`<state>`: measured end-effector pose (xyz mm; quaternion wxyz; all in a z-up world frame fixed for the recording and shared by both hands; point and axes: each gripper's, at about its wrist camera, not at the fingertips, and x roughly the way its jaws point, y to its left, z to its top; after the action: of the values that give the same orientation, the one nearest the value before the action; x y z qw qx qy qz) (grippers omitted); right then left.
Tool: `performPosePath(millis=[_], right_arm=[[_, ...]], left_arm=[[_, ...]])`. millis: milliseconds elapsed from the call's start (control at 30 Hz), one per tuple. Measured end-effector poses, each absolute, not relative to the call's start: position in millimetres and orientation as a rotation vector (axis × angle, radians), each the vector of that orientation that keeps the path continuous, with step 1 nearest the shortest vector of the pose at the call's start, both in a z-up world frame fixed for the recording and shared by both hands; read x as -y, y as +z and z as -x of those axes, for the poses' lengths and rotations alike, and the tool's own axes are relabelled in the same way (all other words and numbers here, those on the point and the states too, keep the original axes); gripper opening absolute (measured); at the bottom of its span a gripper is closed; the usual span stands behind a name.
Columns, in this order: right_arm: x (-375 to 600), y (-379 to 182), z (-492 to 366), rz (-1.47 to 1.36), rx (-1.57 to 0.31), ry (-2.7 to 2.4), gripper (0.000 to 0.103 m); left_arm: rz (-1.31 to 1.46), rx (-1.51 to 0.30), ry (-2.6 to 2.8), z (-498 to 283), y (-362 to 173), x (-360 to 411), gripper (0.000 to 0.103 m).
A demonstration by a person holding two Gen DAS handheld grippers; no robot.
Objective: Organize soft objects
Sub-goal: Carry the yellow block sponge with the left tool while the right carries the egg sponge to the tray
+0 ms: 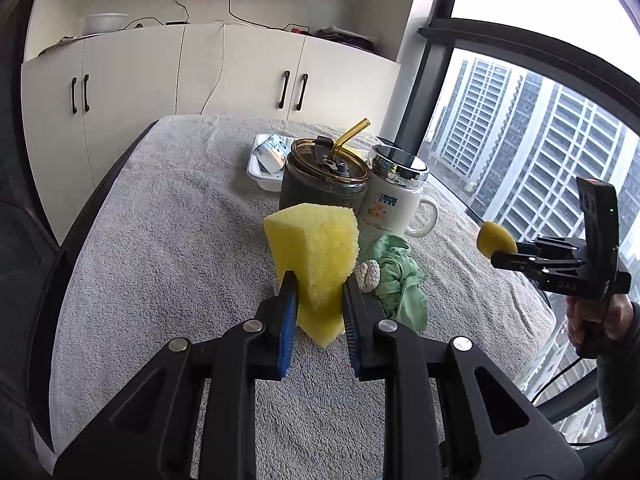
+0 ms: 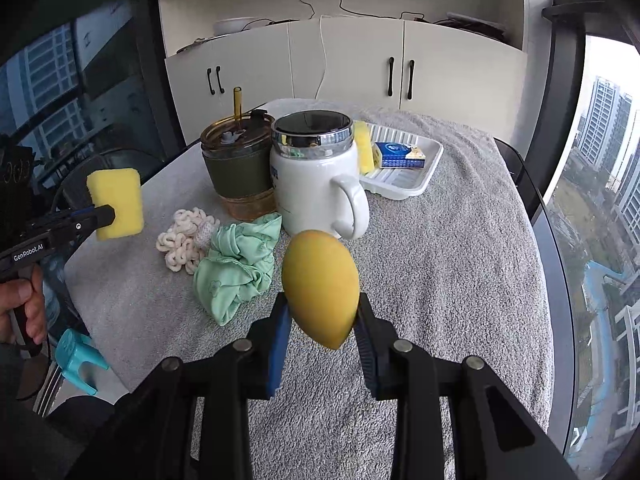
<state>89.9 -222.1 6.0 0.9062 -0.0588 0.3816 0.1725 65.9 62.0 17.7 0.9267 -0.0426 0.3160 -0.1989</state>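
Observation:
My left gripper [image 1: 317, 285] is shut on a yellow sponge block [image 1: 316, 248] and holds it above the grey towel; it also shows in the right wrist view [image 2: 116, 202]. My right gripper [image 2: 322, 307] is shut on a yellow egg-shaped sponge [image 2: 320, 286], held above the towel; it also shows in the left wrist view [image 1: 496, 239]. A crumpled green cloth [image 2: 236, 264] and a cream knitted piece [image 2: 182, 242] lie on the towel in front of the cups. A white tray [image 2: 416, 184] at the back holds another yellow sponge [image 2: 364, 146] and a blue packet [image 2: 400, 155].
A dark tumbler with a yellow straw [image 2: 236, 168] and a white lidded mug [image 2: 316, 176] stand mid-table. The grey towel [image 2: 460, 260] covers the table. White cabinets [image 2: 344, 60] stand behind, windows at the sides. A teal plastic item [image 2: 76, 356] sits off the table's left edge.

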Motion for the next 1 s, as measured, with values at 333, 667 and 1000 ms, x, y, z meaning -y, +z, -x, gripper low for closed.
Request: performPosePath(millis=[333,667,1000], right_arm=[[242.0,45.4,-122.2,0.184,-0.743,0.318,0.034],[263.2,97.7,-214.9,0.290,-0.708,0.278,0.034],[247.6,69.0,-347.9,0.306,-0.850,0.328,0.034]], left_arm=[[-0.013,-0.566,-0.417,-115.4,68.8,-67.9,0.020],[-0.194,-0.526,-0.451,-227.0,126.5,-50.5,0.020],[-0.302,-0.700,-0.606,-346.0,82.9,-1.8,0.020]])
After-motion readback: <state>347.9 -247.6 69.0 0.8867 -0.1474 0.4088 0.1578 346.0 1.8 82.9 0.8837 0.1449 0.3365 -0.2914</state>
